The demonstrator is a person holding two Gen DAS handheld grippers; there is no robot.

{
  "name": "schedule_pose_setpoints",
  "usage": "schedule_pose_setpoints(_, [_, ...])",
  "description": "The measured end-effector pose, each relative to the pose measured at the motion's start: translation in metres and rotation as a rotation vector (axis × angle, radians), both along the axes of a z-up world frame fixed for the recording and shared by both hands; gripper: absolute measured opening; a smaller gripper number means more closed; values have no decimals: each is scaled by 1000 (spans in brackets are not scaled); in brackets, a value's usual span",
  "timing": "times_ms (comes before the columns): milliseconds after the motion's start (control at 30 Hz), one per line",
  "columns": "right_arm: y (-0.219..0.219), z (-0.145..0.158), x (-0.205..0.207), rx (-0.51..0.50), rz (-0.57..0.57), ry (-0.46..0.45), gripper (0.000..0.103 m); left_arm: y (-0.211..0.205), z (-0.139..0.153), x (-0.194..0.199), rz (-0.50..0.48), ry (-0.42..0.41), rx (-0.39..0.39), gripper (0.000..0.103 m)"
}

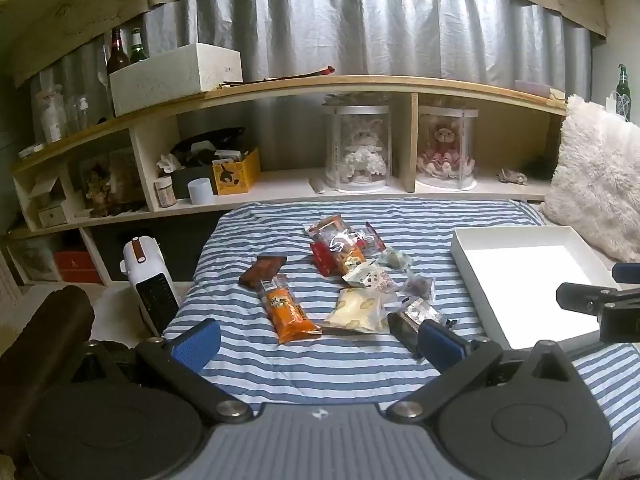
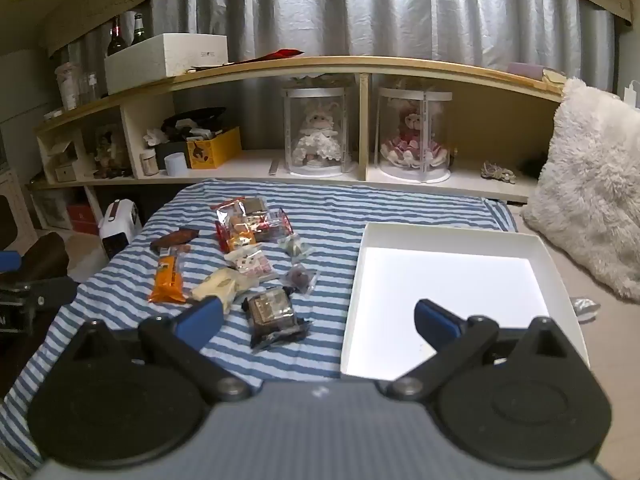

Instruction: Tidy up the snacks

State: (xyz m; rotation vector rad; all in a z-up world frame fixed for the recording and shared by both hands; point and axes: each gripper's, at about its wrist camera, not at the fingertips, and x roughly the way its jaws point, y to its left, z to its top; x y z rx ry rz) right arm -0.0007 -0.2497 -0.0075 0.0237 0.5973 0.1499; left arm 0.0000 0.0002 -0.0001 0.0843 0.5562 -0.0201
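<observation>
Several snack packets lie scattered on a blue-and-white striped cloth point(image 1: 320, 364). Among them are an orange packet point(image 1: 289, 312), a brown bar point(image 1: 263, 270), a pale yellow packet point(image 1: 358, 312), a red pile point(image 1: 340, 246) and a dark clear-wrapped packet point(image 2: 274, 314). A white empty tray point(image 1: 464, 240) sits right of them; it also shows in the right wrist view point(image 2: 354, 280). My left gripper point(image 1: 318, 342) is open and empty, low over the cloth's near edge. My right gripper point(image 2: 318, 320) is open and empty, straddling the tray's left wall and the dark packet.
A wooden shelf point(image 1: 360, 84) with two boxed dolls, boxes and bottles stands behind the cloth. A fluffy white pillow point(image 1: 596, 184) lies at the right. A small white heater point(image 1: 150, 284) stands left of the cloth on the floor.
</observation>
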Motion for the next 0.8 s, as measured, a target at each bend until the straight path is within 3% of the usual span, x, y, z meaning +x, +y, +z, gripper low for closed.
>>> schedule_pose_setpoints(800, [3,-3,1,-23,-3,9,102,-2,-9,0,0,11,-9,103])
